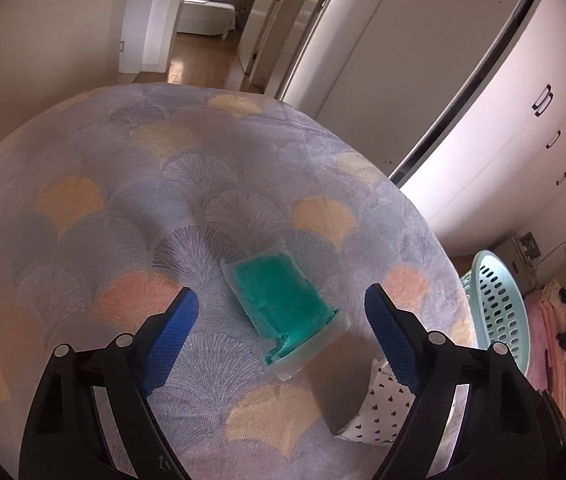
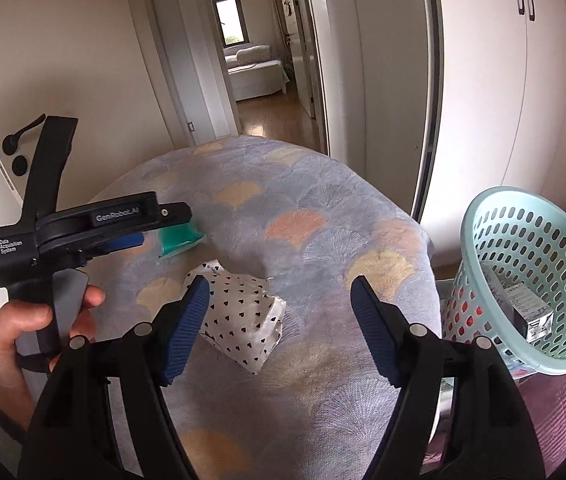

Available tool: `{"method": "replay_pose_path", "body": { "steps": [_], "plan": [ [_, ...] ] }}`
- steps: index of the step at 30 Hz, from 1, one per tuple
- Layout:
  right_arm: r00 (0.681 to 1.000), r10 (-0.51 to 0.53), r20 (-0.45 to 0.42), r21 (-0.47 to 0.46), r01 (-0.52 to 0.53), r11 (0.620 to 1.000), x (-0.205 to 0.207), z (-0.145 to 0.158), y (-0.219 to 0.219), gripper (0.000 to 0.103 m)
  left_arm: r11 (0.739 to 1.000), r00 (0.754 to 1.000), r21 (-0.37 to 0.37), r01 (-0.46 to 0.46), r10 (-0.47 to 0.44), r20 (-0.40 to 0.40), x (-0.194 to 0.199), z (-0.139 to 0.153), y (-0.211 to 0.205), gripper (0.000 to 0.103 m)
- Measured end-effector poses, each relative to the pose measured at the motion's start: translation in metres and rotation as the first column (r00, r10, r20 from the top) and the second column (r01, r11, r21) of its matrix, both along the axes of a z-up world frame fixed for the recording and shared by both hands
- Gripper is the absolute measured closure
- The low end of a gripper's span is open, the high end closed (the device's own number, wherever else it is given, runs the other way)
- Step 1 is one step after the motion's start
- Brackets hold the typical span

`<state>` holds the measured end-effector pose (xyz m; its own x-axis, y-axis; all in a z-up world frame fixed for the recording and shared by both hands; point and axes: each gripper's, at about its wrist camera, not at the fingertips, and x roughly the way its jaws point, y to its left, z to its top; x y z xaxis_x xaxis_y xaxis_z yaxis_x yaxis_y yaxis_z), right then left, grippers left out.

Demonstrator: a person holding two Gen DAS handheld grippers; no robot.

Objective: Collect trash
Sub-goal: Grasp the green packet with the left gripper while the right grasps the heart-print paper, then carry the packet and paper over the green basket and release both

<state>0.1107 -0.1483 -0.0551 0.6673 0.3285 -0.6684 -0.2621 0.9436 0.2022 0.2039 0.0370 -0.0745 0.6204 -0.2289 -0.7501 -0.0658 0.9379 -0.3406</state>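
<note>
The left gripper (image 1: 281, 312) is held wide apart above a bed (image 1: 131, 208), nothing between its blue pads (image 1: 171, 332); its figure is steady enough that the jaws are seen simply standing open. Just beyond and between the fingertips, a green packet (image 1: 281, 308) in clear wrapping is seen lying flat on the fan-patterned cover, untouched. At the lower right of that view, a spotted wrapper (image 1: 379, 416) is glimpsed near the bed's edge, partly hidden behind the right-hand finger.

In the right wrist view, the right gripper (image 2: 279, 304) is likewise shown open and empty, its pads (image 2: 189, 328) apart over the bed (image 2: 323, 240). The spotted wrapper (image 2: 243, 316), crumpled, white with small black hearts, is seen lying on the cover just past the left fingertip, not gripped. Farther on, the left gripper (image 2: 151, 232) is seen from the side, held by a hand (image 2: 39, 328) at the left edge, with the green packet (image 2: 181, 240) lying just beyond its tip.

Beside the bed on the right, a pale teal basket (image 2: 531, 272) is shown tilted, with boxes (image 2: 531, 312) already inside. Beyond the bed, white cupboards (image 2: 523, 100) and an open doorway (image 2: 251, 60) to another room are visible.
</note>
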Motion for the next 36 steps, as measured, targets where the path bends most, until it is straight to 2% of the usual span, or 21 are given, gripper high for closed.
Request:
{"method": "replay_pose_path", "body": {
  "steps": [4,6,9,16,18,22,27,30,32,33,34,35,36],
  "plan": [
    [1.0,0.026,-0.009,0.002,-0.026,1.0,0.004,-0.003,0.003,0.034,0.993,1.0,0.118,0.019,-0.021,0.011,-0.001,-0.01,-0.017,0.029],
    [0.999,0.04,-0.016,0.008,-0.04,0.999,0.005,-0.005,0.005,0.034,0.987,1.0,0.159,0.02,-0.023,0.02,-0.003,-0.01,-0.02,0.046],
    [0.998,0.06,-0.022,0.015,-0.059,0.998,0.006,-0.008,0.011,0.034,0.989,0.999,0.146,0.028,-0.033,0.033,-0.004,-0.01,-0.016,0.062],
    [0.991,0.13,-0.009,-0.054,-0.131,0.99,0.017,-0.013,0.037,0.034,0.996,0.998,0.09,0.007,-0.013,0.063,-0.009,-0.012,0.009,0.064],
    [0.986,0.164,-0.035,-0.067,-0.166,0.984,0.022,-0.019,0.045,0.034,0.997,0.998,0.082,-0.003,-0.002,0.062,-0.008,-0.013,0.012,0.064],
    [0.967,0.23,-0.109,-0.103,-0.241,0.965,0.026,-0.033,0.06,0.034,1.0,0.998,0.007,0.0,-0.001,0.058,-0.01,-0.015,0.023,0.064],
    [0.962,0.248,-0.111,-0.201,-0.266,0.943,0.019,-0.041,0.075,0.034,1.0,0.999,0.023,0.004,-0.005,0.053,-0.011,-0.015,0.018,0.064],
    [0.964,0.242,-0.107,-0.219,-0.26,0.94,0.017,-0.042,0.077,0.033,1.0,0.999,0.026,0.006,-0.007,0.052,-0.011,-0.015,0.019,0.064],
    [0.969,0.227,-0.099,-0.222,-0.244,0.944,0.016,-0.042,0.077,0.039,1.0,0.999,0.025,0.005,-0.006,0.052,-0.011,-0.015,0.019,0.064],
    [0.97,0.226,-0.093,-0.22,-0.242,0.945,0.015,-0.041,0.076,0.046,1.0,0.999,0.026,0.006,-0.007,0.052,-0.01,-0.014,0.02,0.064],
    [0.966,0.242,-0.095,-0.206,-0.256,0.944,0.013,-0.041,0.076,0.064,1.0,0.999,0.031,0.006,-0.008,0.053,-0.01,-0.014,0.02,0.064],
    [0.968,0.237,-0.085,-0.214,-0.251,0.944,0.011,-0.041,0.076,0.067,0.999,0.999,0.039,0.006,-0.009,0.053,-0.01,-0.014,0.019,0.064],
    [0.969,0.233,-0.082,-0.216,-0.245,0.945,0.011,-0.04,0.075,0.075,0.999,0.998,0.048,0.007,-0.009,0.055,-0.01,-0.014,0.017,0.064]
  ]
}}
